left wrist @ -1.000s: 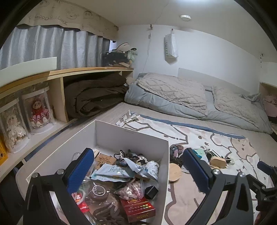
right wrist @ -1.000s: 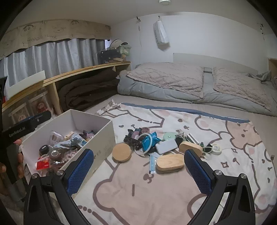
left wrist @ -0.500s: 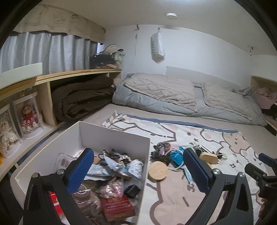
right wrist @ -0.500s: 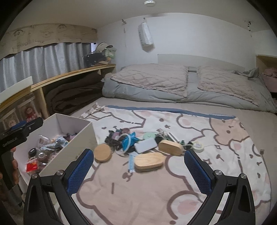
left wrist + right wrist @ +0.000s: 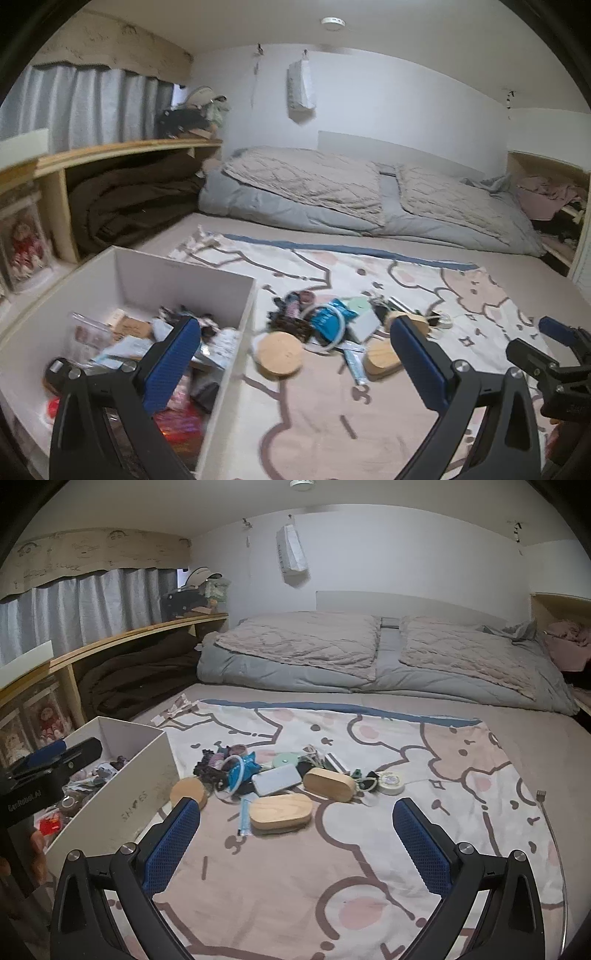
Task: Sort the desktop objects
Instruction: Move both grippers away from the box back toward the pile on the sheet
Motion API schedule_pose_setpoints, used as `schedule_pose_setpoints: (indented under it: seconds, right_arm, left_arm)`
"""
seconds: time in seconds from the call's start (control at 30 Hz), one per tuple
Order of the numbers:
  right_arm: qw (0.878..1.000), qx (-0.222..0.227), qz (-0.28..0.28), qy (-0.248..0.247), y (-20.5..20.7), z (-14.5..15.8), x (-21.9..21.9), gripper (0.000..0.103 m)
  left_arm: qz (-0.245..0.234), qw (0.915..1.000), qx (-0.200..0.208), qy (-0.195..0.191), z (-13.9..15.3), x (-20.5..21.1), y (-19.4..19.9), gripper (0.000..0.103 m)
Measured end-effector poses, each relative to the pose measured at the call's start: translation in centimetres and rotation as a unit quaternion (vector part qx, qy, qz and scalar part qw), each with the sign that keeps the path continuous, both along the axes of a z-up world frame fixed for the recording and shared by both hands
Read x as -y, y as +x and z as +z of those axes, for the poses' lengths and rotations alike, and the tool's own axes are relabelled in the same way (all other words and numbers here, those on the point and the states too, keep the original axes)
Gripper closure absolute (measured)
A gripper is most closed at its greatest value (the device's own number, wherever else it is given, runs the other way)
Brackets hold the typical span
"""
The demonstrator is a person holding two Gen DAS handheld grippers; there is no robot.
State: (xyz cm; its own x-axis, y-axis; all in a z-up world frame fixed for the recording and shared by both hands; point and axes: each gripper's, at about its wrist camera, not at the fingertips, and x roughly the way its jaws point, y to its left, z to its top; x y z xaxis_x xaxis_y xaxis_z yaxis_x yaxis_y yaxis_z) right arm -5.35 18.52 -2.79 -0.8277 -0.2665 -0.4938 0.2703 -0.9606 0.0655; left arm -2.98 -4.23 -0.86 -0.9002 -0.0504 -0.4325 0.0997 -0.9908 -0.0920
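White card forms the box [image 5: 125, 775] that is being kept at the left, already partly filled with packets and small clutter, though the left wrist view is being blurred by motion and its contents cannot be told apart with any certainty. Over a second, the left gripper [image 5: 295, 354] is being swung rightward, away from above the box and toward the pile [image 5: 280, 779] on the blanket [image 5: 369, 867]; its fingers are being held wide apart with nothing between them. This is being read as a drop completed and a return for the next item.

Just beside the box wall a round wooden disc [image 5: 188, 792] is being left on the blanket, then the dark tangle, a blue packet, a white slab [image 5: 277, 780] and two oval wooden cases [image 5: 280, 811], all touching or overlapping. Farther right a small round tin [image 5: 390, 782] is lying near the edge of the pile.

The right gripper [image 5: 295, 838] is being carried nearer the pile, fingers spread fully and empty. Most of the sorting is judged as yet to be done.
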Motion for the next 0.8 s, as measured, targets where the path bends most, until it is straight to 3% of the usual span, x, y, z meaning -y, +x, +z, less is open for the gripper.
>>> schedule_pose_setpoints:
  seconds: [0.13, 0.5, 0.8]
  right_arm:
    - [1.000, 0.000, -0.009, 0.006, 0.0, -0.5, -0.7, 0.000]
    - [0.999, 0.019, -0.025, 0.005, -0.4, -2.2, -2.2, 0.000]
    - [0.998, 0.044, -0.040, 0.034, -1.8, -3.6, -2.3, 0.000]
  left_arm:
    - [-0.013, 0.9998, 0.011, 0.011, -0.7, -0.8, -0.6, 0.000]
    - [-0.034, 0.9992, 0.016, -0.011, -2.5, -3.5, -1.5, 0.000]
    - [-0.069, 0.9960, 0.044, -0.037, -4.7, -4.9, -2.6, 0.000]
